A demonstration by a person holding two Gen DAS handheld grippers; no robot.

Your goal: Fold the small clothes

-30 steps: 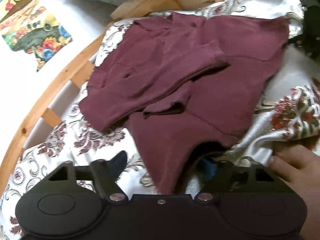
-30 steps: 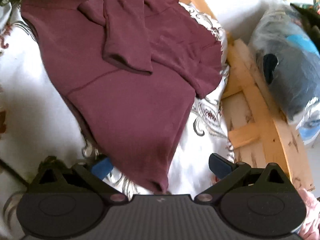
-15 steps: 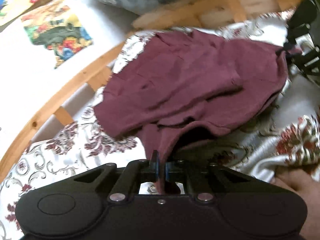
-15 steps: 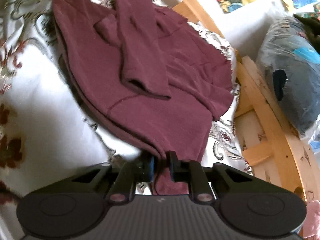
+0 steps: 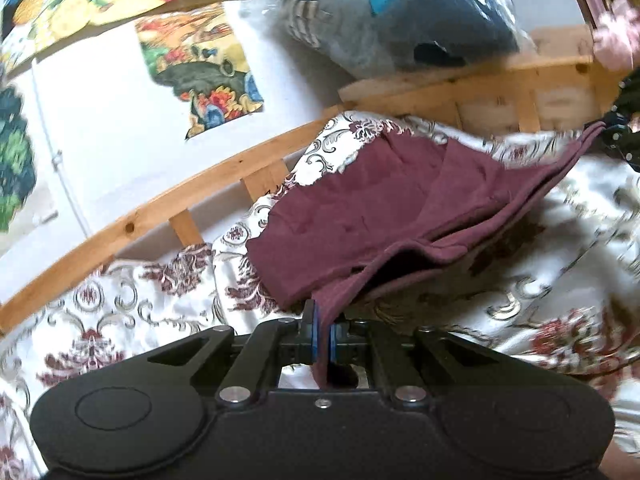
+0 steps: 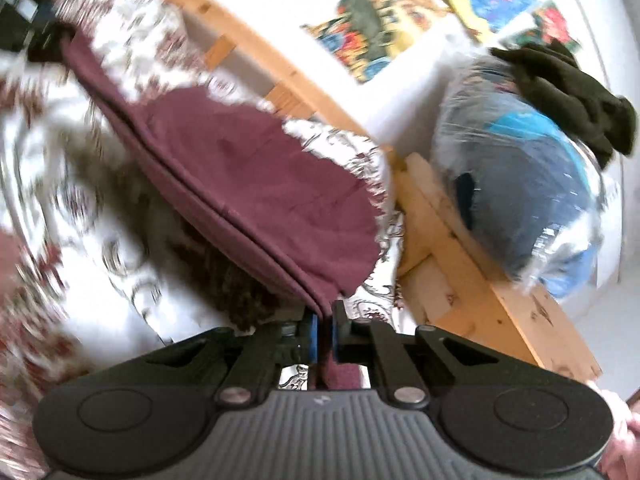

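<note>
A small maroon long-sleeved top (image 5: 384, 208) lies on a white bedspread with a dark red floral print (image 5: 132, 300). My left gripper (image 5: 322, 330) is shut on one bottom corner of the top and holds its hem lifted off the bed. My right gripper (image 6: 323, 330) is shut on the other bottom corner of the maroon top (image 6: 256, 184). The hem hangs stretched between both grippers, and the lifted half tilts toward the far edge of the bed. The sleeves are hidden under the raised cloth.
A wooden bed frame (image 5: 160, 208) runs along the far side, with a white wall and colourful posters (image 5: 200, 64) behind it. A plastic-wrapped dark bundle (image 5: 400, 20) sits on the frame; it also shows in the right wrist view (image 6: 528, 184).
Both grippers shut on the bottom corners of the top, then lifted the hem and carried it forward toward the far edge. The sleeves, visible before, are now covered.
</note>
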